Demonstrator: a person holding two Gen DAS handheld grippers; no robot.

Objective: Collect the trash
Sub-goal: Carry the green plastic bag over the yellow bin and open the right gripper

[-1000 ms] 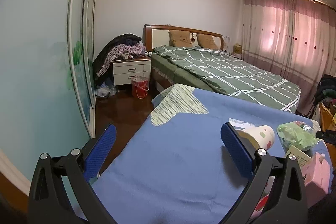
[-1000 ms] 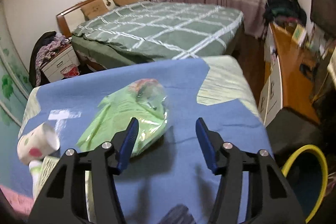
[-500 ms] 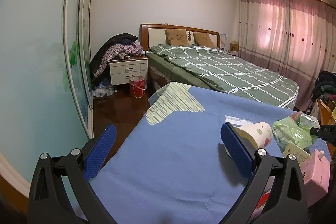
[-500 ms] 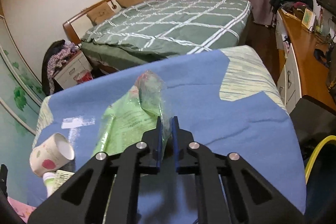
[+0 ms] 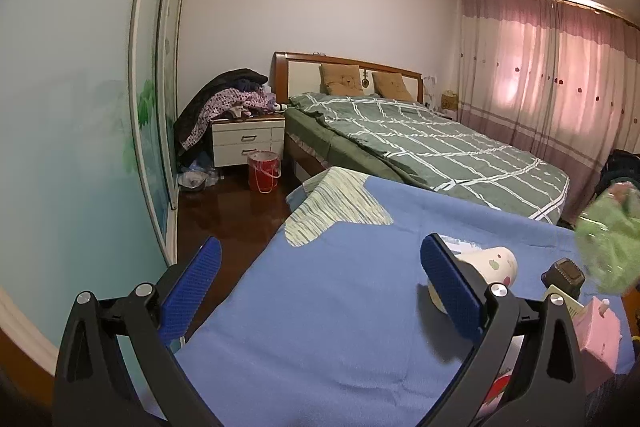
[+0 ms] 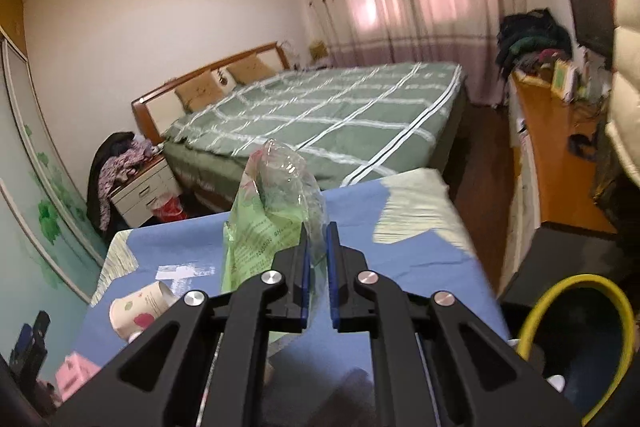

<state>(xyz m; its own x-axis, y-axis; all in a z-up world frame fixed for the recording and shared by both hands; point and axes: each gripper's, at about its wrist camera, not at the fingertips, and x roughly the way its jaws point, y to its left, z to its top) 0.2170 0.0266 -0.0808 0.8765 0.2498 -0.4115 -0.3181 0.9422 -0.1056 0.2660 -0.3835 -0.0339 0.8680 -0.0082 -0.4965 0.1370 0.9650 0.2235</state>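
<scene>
The green plastic bag [image 6: 260,223] is crinkly and see-through at the top with printed text down its side — it's off the tabletop [image 6: 192,247], standing up tall with its clear end pointing upward, pinched at one edge by the right tool [image 6: 317,243]. In the left wrist view it's a blurry green shape [image 5: 608,239] at the right edge. The paper cup [image 6: 138,309] is white with little pink and green fruit prints — it's tipped on its side near the tabletop's left edge, mouth facing left.
</scene>
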